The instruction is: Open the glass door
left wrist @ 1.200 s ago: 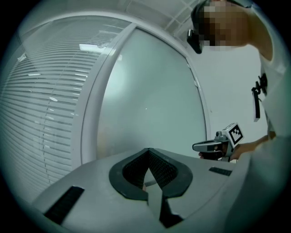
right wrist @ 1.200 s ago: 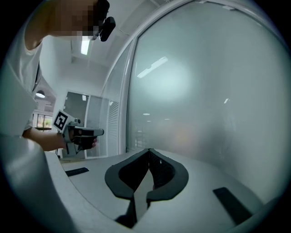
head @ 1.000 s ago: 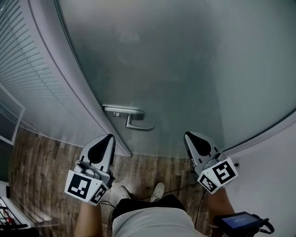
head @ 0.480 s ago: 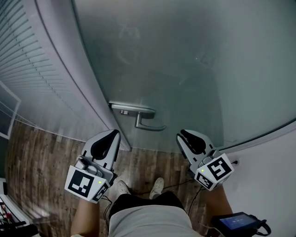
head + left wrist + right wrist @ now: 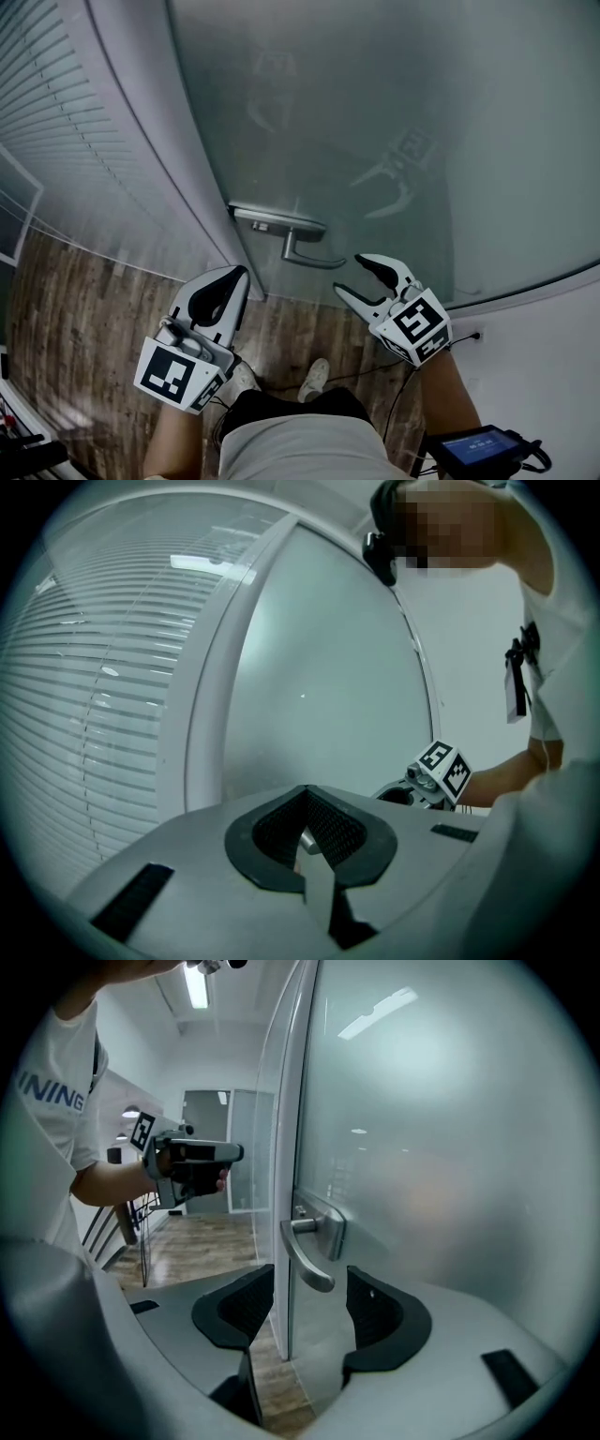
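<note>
- Frosted grey-green glass is making up the glass door (image 5: 394, 122); its face is looking smooth and matte and is faintly mirroring the right gripper (image 5: 352, 277).
- A brushed-metal lever handle (image 5: 305, 253) is sitting on a narrow rectangular backplate near the door's left edge in the head view. Its rounded bar is curving out from the glass, just above the two grippers.
- The right gripper, pale moulded plastic with a marker cube, is pointing at the handle. Its dark ribbed fingers (image 5: 239, 1312) are opening and standing wide apart, with the lever's end (image 5: 314, 1265) and the door's edge lying in line between them, untouched.
- The left gripper (image 5: 232, 279) is hovering beside the white door frame (image 5: 141, 141). Its mesh-textured fingers (image 5: 333, 829) are meeting at the tips and are gripping nothing.
- Slatted blinds (image 5: 47, 122) are running in fine horizontal lines left of the frame.
- Wood-grain floor planks (image 5: 84, 309) are lying below, with a pair of light shoes (image 5: 319, 380) standing on them.
</note>
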The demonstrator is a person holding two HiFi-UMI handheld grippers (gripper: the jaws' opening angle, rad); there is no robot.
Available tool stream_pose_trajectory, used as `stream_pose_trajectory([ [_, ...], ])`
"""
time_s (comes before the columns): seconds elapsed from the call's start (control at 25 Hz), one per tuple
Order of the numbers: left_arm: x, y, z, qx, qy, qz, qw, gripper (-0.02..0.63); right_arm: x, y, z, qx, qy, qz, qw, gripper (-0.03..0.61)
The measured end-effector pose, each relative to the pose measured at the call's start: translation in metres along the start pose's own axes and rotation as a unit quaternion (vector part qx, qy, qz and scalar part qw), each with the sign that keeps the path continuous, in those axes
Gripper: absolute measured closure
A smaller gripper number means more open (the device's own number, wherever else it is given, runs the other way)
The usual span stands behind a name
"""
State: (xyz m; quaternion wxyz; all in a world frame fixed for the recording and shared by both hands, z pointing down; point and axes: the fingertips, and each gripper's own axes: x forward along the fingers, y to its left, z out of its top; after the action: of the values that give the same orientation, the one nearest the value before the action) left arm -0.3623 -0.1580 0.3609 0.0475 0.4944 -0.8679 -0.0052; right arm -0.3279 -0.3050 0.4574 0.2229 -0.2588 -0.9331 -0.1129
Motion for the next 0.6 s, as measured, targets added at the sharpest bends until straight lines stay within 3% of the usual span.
stream_pose_trajectory([
  [0.2, 0.008, 0.009, -0.018, -0.005, 0.008, 0.008, 0.9999, 0.614, 0.028, -0.009, -0.022, -0.017, 0.027, 0.004, 0.999, 0.354],
  [0.4, 0.005, 0.008, -0.017, -0.006, 0.010, 0.010, 0.9999, 0.614, 0.032, -0.006, -0.019, -0.034, 0.039, -0.002, 0.999, 0.357],
  [0.6, 0.001, 0.010, -0.017, -0.008, 0.010, 0.012, 0.9998, 0.614, 0.032, -0.002, -0.014, -0.047, 0.039, -0.012, 0.998, 0.446],
])
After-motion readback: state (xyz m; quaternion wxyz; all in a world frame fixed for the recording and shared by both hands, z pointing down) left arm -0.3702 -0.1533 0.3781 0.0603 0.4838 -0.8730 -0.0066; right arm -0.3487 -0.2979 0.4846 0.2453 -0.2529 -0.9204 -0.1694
